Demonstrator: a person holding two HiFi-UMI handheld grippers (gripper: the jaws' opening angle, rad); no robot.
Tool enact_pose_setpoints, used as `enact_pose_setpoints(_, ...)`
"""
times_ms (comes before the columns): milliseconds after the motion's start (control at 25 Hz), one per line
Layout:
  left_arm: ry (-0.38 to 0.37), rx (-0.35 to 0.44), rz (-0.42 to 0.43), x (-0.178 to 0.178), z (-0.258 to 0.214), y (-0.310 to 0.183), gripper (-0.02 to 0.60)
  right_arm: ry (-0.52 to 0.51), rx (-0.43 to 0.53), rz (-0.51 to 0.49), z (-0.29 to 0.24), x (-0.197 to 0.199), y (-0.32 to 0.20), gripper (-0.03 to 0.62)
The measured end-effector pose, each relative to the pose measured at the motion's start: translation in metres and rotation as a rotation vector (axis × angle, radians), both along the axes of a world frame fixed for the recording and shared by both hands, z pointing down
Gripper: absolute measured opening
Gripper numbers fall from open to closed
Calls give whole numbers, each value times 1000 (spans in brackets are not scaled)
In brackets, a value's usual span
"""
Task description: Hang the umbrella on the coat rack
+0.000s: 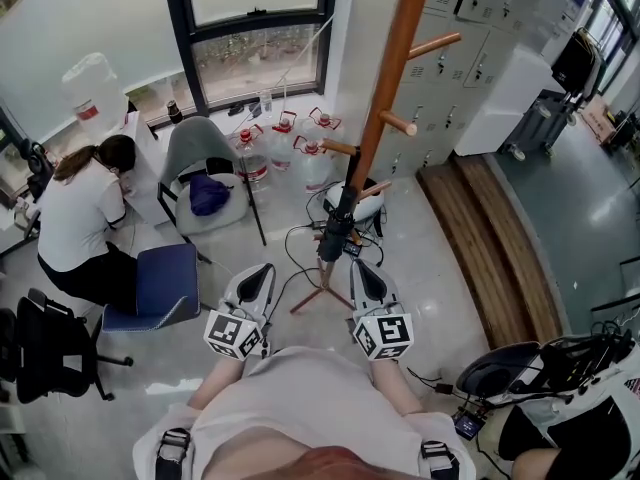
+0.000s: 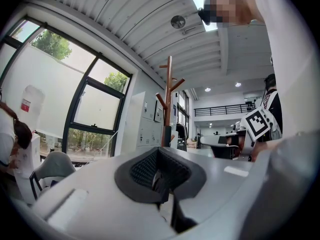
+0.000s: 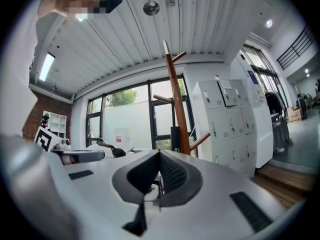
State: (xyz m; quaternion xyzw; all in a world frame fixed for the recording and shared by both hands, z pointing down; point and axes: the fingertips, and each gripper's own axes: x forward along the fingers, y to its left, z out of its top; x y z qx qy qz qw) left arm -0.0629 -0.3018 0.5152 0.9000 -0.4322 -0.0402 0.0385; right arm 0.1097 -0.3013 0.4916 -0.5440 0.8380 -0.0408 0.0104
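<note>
From the head view, the coat rack [image 1: 395, 58] stands on the floor just ahead. A dark folded umbrella [image 1: 336, 226] hangs close against the lower pole, beneath the short pegs. Which peg carries it, and by what loop or handle, is too small to tell. The left gripper [image 1: 262, 268] and right gripper [image 1: 362, 266] are held level, side by side, short of the rack and apart from the umbrella. In the left gripper view the jaws are pressed together with nothing between them. The rack's pole [image 2: 169, 99] rises beyond, with the umbrella [image 2: 166, 136] a dark block at its foot. In the right gripper view that gripper's jaws are likewise closed and empty. The pole [image 3: 175, 99] stands straight ahead, and the umbrella [image 3: 176, 139] lies alongside it just left of an angled peg. Judging by how it lies, the hanging looks done. The umbrella should be light, with a stiff core under soft, slippery fabric that gives when squeezed. The firm handle or the wrapped middle is the better place to hold it, since a grip on loose cloth would likely slide.
</note>
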Motion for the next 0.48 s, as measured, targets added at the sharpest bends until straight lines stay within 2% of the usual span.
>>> enact_pose_setpoints(480,3,3,10,7,-1,1,9,30,-10,-12,2,5,3,8)
